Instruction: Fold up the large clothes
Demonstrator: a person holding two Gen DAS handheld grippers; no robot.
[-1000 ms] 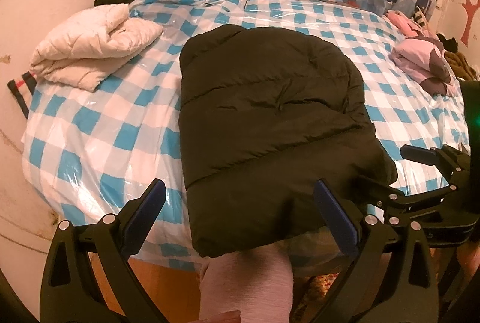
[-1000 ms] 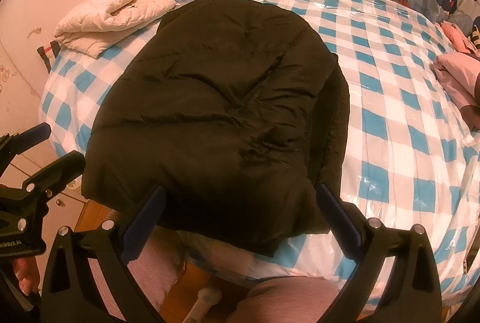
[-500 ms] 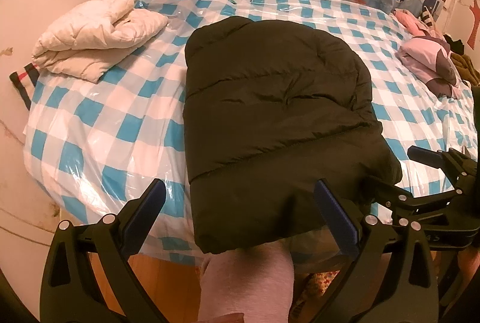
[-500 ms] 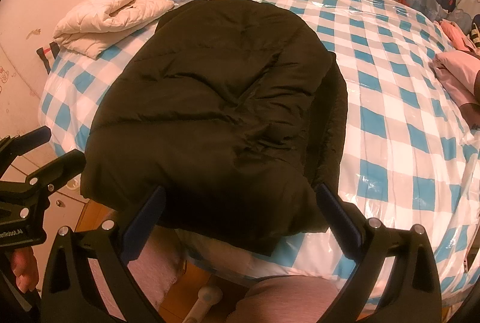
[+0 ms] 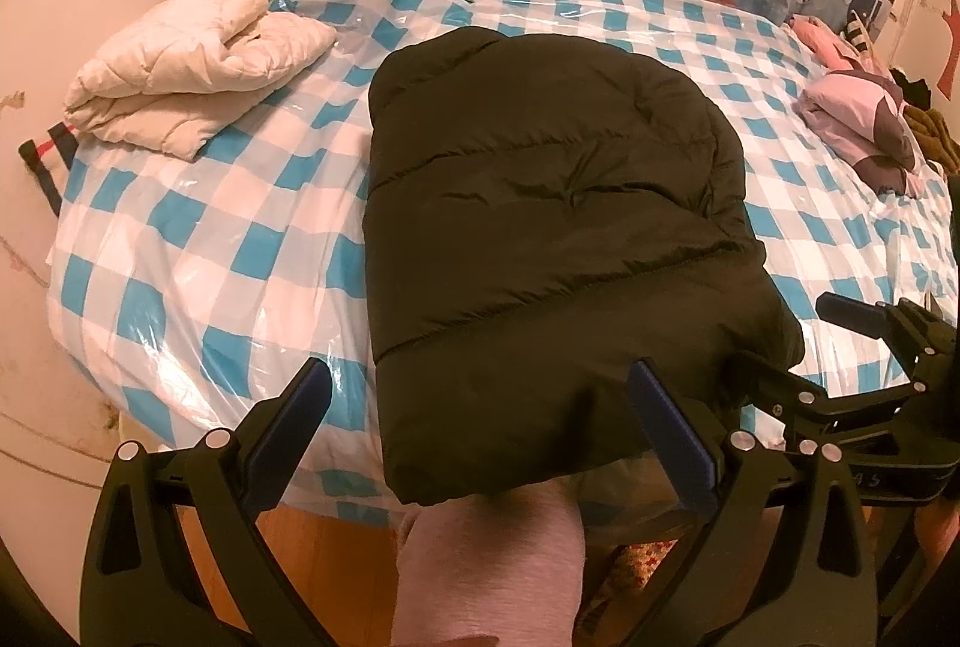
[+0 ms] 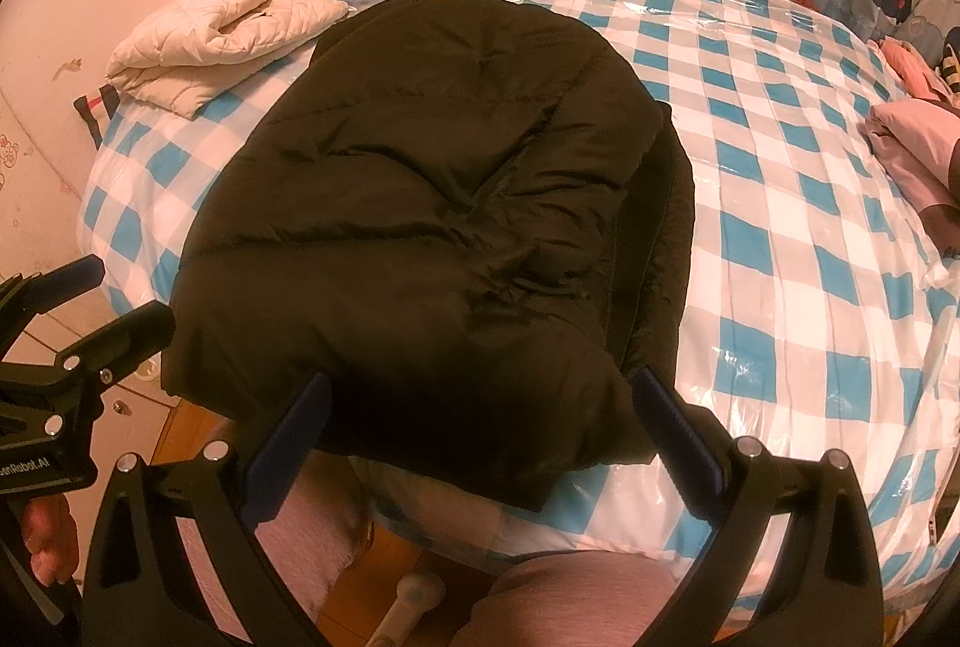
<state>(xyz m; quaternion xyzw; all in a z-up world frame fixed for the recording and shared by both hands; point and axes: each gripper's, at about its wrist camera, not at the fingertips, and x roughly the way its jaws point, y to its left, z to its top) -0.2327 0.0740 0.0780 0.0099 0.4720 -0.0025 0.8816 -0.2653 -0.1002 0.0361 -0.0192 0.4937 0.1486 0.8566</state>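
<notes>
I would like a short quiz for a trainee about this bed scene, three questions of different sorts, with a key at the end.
1. True or false: the left claw is shut on the black quilted puffer jacket.
2. Multiple choice: where does the folded cream quilted jacket lie, seen from the left wrist view? A) on top of the black jacket; B) to the left of it, apart from it; C) on the floor.
3. Fill in: the near hem of the black jacket hangs over the ____ of the blue-and-white checked bed cover.

Key: 1 false, both the left claw and the right claw stand open and hold nothing; 2 B; 3 edge.
</notes>
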